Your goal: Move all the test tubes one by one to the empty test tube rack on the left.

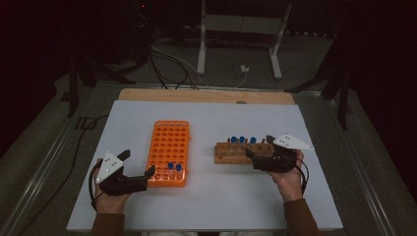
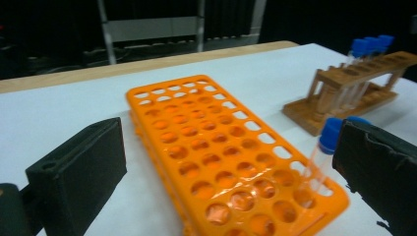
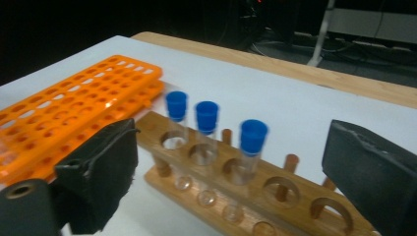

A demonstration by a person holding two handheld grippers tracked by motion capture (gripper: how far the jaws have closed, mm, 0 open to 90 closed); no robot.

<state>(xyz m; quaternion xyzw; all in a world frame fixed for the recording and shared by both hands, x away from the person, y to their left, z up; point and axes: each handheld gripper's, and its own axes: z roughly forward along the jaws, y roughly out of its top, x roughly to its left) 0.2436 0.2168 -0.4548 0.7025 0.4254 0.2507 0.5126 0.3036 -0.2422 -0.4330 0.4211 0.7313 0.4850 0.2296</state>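
The blue-capped tubes [image 1: 242, 140] stand upright in the wooden rack [image 1: 236, 153], three of them in a row in the holes of its upper board; the holes next to them toward your right gripper [image 1: 259, 147] are empty. This wooden rack lies on the white table [image 1: 211, 201], well apart from the orange rack [image 1: 168, 152], which is on its left in the high view. Two more blue-capped tubes [image 1: 174, 167] stand in the orange rack, at its near end, close to the corner that faces the wooden rack.

Your right gripper is at the right end of the wooden rack. Its fingers [image 3: 366, 162] are apart, one on each side of the rack end, and they press on nothing. Your left gripper [image 1: 139, 164] is just beside the near left corner of the orange rack. Its fingers [image 2: 81, 172] are also wide apart and hold nothing; in the left gripper view one tube [image 2: 322, 152] stands close to the right finger, but I cannot tell if it touches it.
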